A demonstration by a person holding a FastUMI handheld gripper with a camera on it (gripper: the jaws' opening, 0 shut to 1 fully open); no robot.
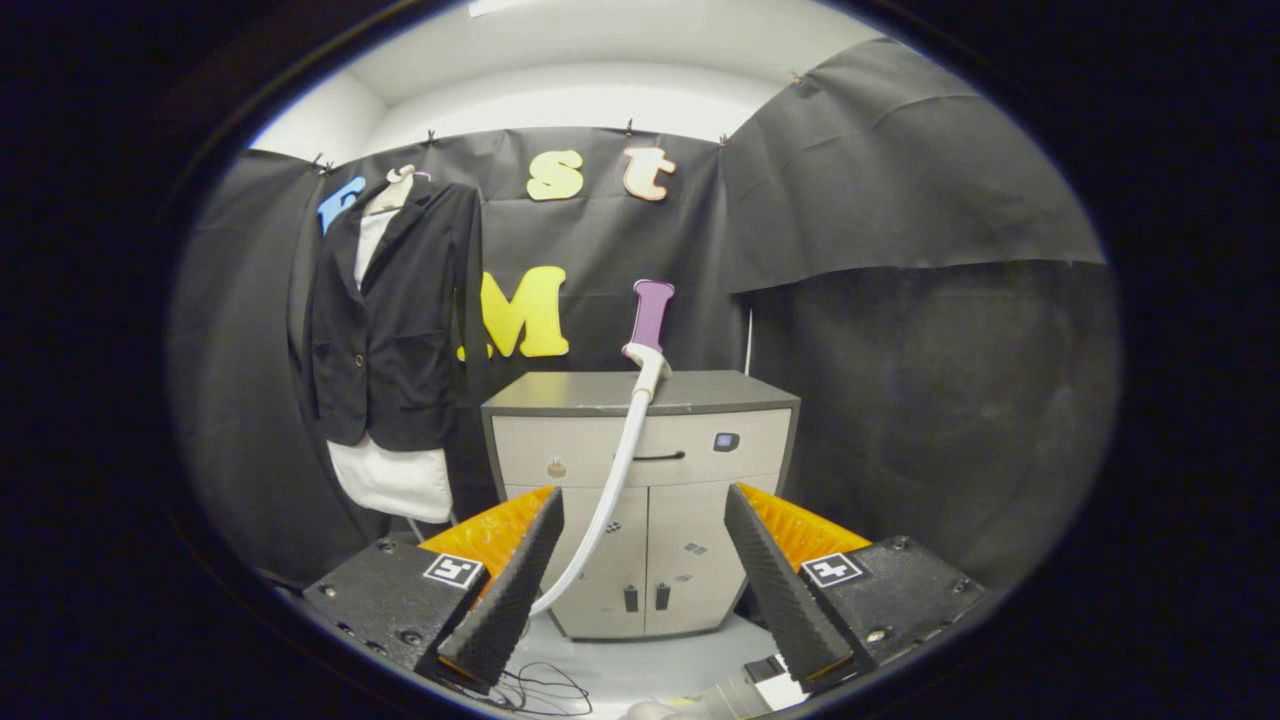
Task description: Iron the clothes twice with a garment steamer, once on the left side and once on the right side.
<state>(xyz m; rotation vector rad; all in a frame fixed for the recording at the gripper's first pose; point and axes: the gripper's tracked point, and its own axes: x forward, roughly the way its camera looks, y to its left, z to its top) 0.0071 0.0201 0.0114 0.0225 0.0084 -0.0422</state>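
The black cloth wall (900,250) of the booth spans the whole background, with a white ceiling strip above it. Against the back of it stands a grey cabinet (640,500), with a flat dark top, a drawer with a dark handle, and two lower doors; it sits straight ahead of the gripper, well beyond the fingers, on a pale floor (650,665).

To the left of the cabinet, a black blazer (395,320) hangs on a hanger (398,185) fixed high on the wall, over a white shirt (395,480) whose collar shows at the neck and whose hem hangs out below the blazer's lower edge. The clothes hang upright and are well apart from the gripper.

The garment steamer (650,320) rests at the cabinet's top front edge, its purple handle pointing upward and leaning slightly against the wall behind. From its white neck a white hose (615,480) runs down across the cabinet's front and curves left behind the left finger.

The gripper (645,580) is released: its two black ribbed fingers (510,590) stand wide apart, holding nothing, with orange backing plates and black bodies carrying small square markers. The cabinet's doors and the hose show in the gap between them. Thin dark cables (545,690) lie on the floor below the left finger.
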